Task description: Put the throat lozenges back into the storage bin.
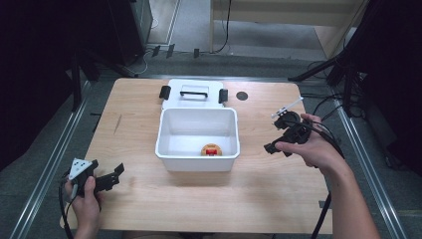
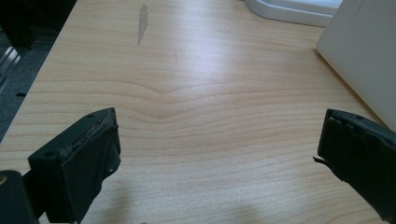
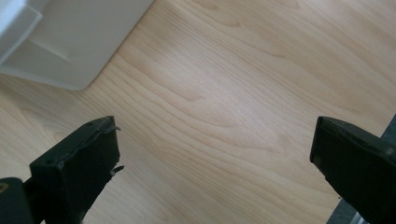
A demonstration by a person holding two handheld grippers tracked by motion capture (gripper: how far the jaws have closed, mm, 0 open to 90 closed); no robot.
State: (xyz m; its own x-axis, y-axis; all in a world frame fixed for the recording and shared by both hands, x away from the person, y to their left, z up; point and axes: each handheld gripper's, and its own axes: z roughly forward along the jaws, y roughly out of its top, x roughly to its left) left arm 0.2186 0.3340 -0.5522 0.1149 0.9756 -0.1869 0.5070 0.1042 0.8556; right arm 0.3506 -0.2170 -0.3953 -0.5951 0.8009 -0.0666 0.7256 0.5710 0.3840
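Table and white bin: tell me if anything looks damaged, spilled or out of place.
Nothing is spilled or tipped. The white bin sits upright with one small round red and tan item inside, its lid lying flat behind it. The only blemish is a grey scuff on the wooden table, left of the bin.

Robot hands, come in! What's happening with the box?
Left gripper open, empty. Right gripper open, empty, beside white plastic box. Small round orange-and-red thing inside box. White lid behind. Nothing blocking.
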